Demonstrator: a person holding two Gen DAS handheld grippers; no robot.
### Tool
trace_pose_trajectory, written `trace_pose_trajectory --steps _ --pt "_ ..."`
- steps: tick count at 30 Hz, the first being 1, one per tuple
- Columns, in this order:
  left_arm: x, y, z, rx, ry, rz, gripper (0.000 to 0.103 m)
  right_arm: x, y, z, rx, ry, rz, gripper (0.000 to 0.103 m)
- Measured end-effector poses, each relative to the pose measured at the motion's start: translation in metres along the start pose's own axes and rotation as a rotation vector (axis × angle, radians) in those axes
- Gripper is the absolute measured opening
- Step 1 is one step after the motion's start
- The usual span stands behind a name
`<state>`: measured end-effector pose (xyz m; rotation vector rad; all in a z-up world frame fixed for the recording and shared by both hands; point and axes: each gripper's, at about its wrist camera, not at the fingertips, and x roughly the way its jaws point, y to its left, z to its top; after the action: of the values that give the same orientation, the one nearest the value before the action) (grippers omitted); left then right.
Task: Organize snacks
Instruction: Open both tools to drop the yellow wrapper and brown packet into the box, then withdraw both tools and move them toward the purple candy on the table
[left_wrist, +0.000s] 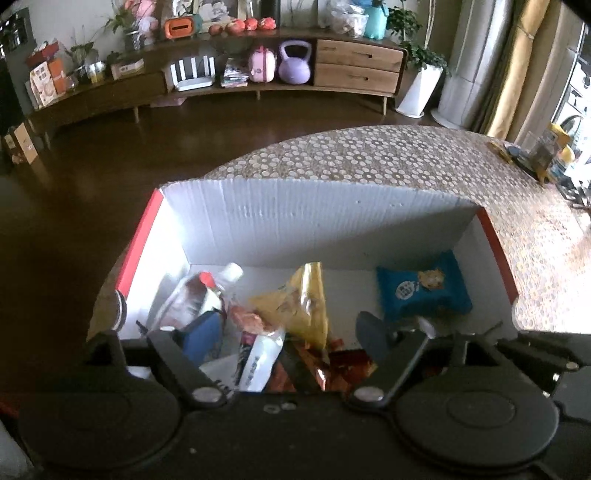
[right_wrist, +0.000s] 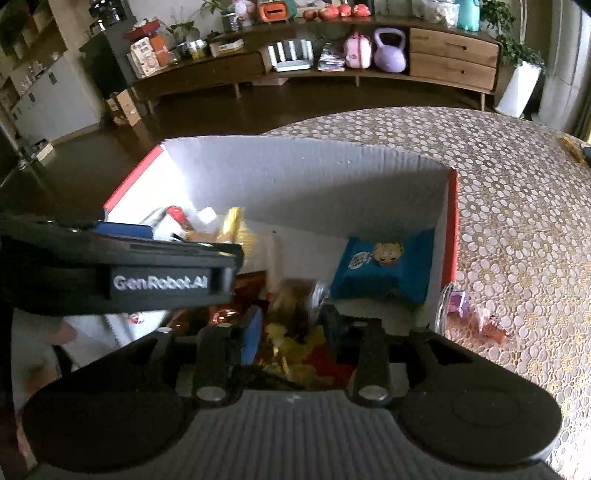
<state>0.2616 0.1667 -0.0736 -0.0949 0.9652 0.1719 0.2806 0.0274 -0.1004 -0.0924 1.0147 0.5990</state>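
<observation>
Both tools are hovering over the open box sitting on the patterned worktop — the step in hand looks like packing snacks into it. The left tool is spread wide, fingers apart over the pile, gripping nothing as far as I can tell. The right tool is partly open with a crinkly yellow-brown snack packet sitting between its fingers; whether it is actually clamped or just lying there, cannot tell — blur and clutter are hiding the contact.

Inside the box: a blue cookie pack is lying at the right wall, a yellow bag is leaning mid-box, a white pouch with cap is resting at the left side, with red wrappers near the front edge.

A couple of small pink wrapped sweets are lying outside on the worktop, just beside the box's right wall. The next move probably calls for freeing the right tool, then swinging it right and down to those strays.
</observation>
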Motion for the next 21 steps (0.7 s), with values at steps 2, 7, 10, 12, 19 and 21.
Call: trace_pose_trajectory --steps 2,7,10,12,19,21 --pt "-0.006 0.0 -0.001 0.001 -0.015 0.002 0.088 -0.005 0.003 -0.001 -0.011 -0.01 0.013 0.053" --pt "-0.024 0.004 -0.003 -0.012 -0.048 -0.002 0.095 -0.021 0.007 -0.006 -0.021 -0.038 0.012 0.068" --pt "-0.037 0.005 -0.004 -0.024 -0.074 -0.007 0.101 -0.033 0.003 -0.008 -0.004 -0.049 0.01 0.068" --pt "-0.047 0.005 -0.006 -0.031 -0.092 -0.006 0.101 -0.042 0.001 -0.01 0.004 -0.06 0.003 0.072" --pt "-0.087 0.001 -0.017 -0.025 -0.169 0.003 0.103 -0.092 -0.007 -0.021 0.025 -0.14 0.022 0.08" --pt "-0.099 -0.001 -0.021 -0.021 -0.189 -0.004 0.103 -0.109 -0.009 -0.026 0.022 -0.167 0.026 0.081"
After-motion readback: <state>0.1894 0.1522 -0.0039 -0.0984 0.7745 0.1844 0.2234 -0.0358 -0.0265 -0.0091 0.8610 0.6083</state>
